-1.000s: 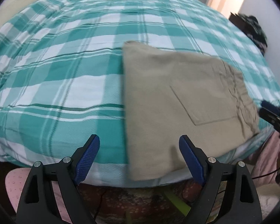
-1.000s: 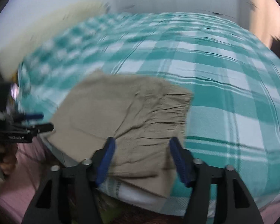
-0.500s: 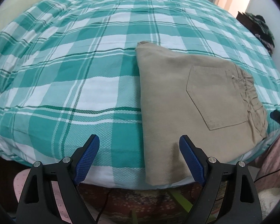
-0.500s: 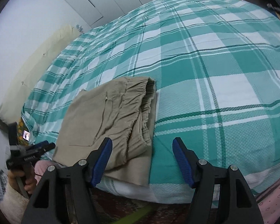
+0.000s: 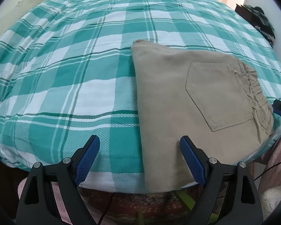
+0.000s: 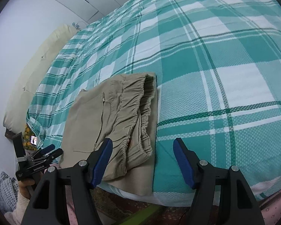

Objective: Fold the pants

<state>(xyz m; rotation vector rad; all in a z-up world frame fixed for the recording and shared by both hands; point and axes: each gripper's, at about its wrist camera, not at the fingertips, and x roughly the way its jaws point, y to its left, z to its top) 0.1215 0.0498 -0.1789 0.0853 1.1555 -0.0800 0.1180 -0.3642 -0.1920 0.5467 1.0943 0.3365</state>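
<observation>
Folded khaki pants [image 5: 178, 101] lie flat near the front edge of a bed, back pocket up and gathered waistband toward the right. In the right wrist view the same pants [image 6: 110, 120] show their elastic waistband folded in layers. My left gripper [image 5: 139, 150] hovers open above the bed's front edge, over the left edge of the pants. Over the waistband corner my right gripper [image 6: 142, 151] is open too, with nothing pressed between its pads. The left gripper [image 6: 46, 151] also shows far left in the right wrist view, held by a hand.
The bed carries a teal and white plaid cover [image 5: 75, 65]. A cream pillow [image 6: 37, 71] lies along the wall at the far side. Dark clothes [image 5: 260, 18] sit on furniture at the back right. Patterned carpet [image 5: 149, 206] lies below the bed edge.
The right wrist view has rolled and swung, so the waistband now sits left of centre under the gripper. In the left wrist view the pants shifted rightward. Neither gripper took hold of anything.
</observation>
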